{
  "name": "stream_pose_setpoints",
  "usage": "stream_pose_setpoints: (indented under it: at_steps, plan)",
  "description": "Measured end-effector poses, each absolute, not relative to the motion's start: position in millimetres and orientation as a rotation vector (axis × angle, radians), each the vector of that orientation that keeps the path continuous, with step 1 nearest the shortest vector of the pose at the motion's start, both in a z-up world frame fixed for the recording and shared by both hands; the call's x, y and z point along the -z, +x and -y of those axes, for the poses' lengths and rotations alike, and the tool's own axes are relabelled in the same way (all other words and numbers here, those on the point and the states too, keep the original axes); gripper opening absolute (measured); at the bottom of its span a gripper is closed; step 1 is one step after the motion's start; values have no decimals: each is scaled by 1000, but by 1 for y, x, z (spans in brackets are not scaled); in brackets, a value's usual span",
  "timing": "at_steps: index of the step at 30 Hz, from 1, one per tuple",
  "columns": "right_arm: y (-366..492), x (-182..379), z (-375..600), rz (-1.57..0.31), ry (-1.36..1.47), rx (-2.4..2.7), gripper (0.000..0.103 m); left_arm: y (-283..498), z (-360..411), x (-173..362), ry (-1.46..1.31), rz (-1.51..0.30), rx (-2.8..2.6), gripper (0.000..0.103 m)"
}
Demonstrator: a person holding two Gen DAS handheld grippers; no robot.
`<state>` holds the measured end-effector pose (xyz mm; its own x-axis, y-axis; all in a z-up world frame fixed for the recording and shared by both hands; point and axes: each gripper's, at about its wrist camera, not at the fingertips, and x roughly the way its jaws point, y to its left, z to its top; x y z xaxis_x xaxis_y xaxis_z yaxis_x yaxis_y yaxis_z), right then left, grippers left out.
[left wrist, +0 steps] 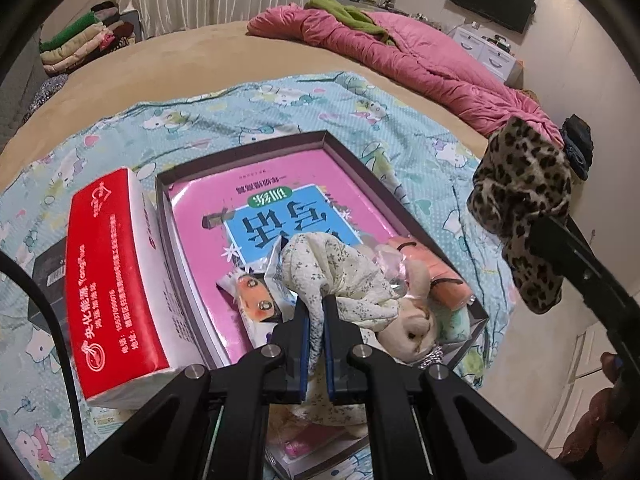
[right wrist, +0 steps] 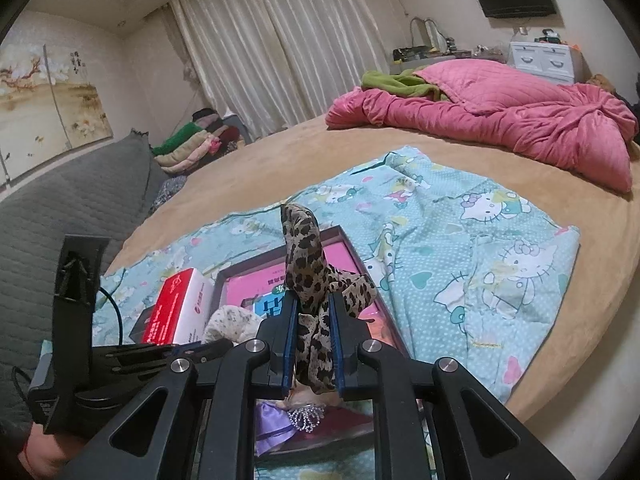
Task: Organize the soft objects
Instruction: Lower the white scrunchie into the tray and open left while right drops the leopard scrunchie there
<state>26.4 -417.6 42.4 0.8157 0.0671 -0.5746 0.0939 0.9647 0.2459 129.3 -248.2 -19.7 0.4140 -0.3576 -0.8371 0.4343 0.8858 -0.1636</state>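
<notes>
While my left gripper point(left wrist: 316, 312) pinches the floral cloth point(left wrist: 340, 272) between its pads, that cloth bunches at twelve o'clock over the box point(left wrist: 248, 152). My right gripper point(right wrist: 314, 308) clamps the leopard cloth point(right wrist: 308, 256), which rises toward twelve o'clock beyond its fingertips.

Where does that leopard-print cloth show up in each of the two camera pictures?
Left wrist view: the leopard-print cloth hangs at the right edge, pinched by the right gripper, above the bed.
Right wrist view: the leopard-print cloth sits bottom centre, clamped between the gripper's blue pads and sticking upward.
Shared landmark: the red tissue pack beside the box with the pink book.
</notes>
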Motion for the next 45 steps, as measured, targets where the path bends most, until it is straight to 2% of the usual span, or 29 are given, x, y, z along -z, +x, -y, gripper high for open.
stream_pose_setpoints:
  at_steps: [7,15,18,21,25,30,37,45]
  plan:
    - [41,-33,412,-659,237,20,16,131,248,28,88,-1047,494,6]
    - [59,4,404,-795,221,12,19,133,246,35,78,-1066,493,6]
    - [61,13,404,-820,244,-9,25,133,245,35,72,-1069,494,7]
    - [59,15,407,-813,288,-26,43,133,243,35,58,-1075,499,7]
    - [54,10,412,-779,346,-49,56,135,239,35,33,-1087,506,8]
    - [47,-2,417,-737,378,-49,65,137,235,34,18,-1094,503,19]
    - [41,-12,416,-718,373,-36,70,134,229,24,9,-1080,503,32]
    - [31,-28,409,-689,356,-15,74,123,223,2,10,-1035,504,57]
